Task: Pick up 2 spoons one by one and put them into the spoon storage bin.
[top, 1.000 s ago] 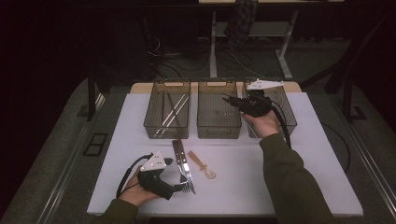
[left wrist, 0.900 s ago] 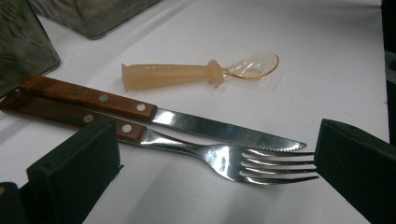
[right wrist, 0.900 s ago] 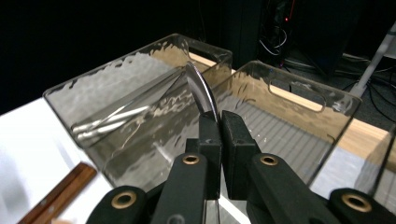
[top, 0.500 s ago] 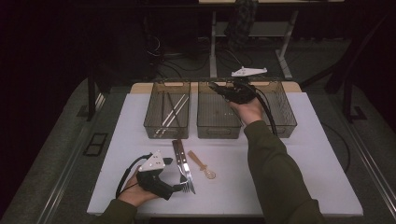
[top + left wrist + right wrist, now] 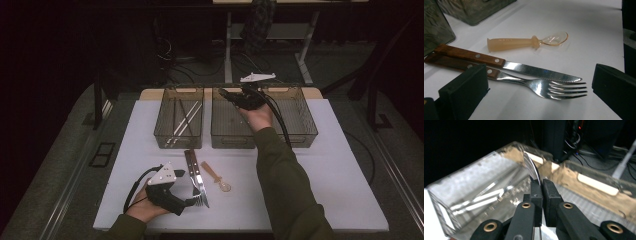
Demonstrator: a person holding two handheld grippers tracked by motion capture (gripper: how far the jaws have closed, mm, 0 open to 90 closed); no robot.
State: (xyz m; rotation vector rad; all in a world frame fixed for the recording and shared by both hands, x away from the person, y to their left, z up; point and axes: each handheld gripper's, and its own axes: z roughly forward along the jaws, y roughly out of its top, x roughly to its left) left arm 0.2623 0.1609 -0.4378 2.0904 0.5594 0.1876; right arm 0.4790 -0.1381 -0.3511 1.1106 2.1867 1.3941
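Room: we see a dark space behind the table, with cables on the grey floor [image 5: 60, 165] and the legs of another desk [image 5: 227, 50] at the top centre of the high view.
Table: our white table [image 5: 340, 170] fills the middle of the high view, pale and plain.
Baskets: we count three mesh baskets along its far edge; the left basket [image 5: 161, 134] holds long metal rods, the middle basket [image 5: 220, 135] sits beside it, and the right basket [image 5: 305, 125] lies right of centre.
Right gripper: our right gripper [image 5: 541, 185] is at the upper centre of the high view, over the far end of the middle basket, jaws pressed together on a thin, shiny metal utensil [image 5: 532, 167]; we cannot tell which kind.
Left gripper: our left gripper [image 5: 536, 85] rests at the lower left of the high view, jaws wide apart on either side of the fork's tines.
Knife [image 5: 499, 62]: wooden-handled, just beside the fork.
Fork [image 5: 541, 87]: wooden-handled, nearest us.
Spoon [image 5: 524, 42]: translucent amber plastic, lying apart from the knife.
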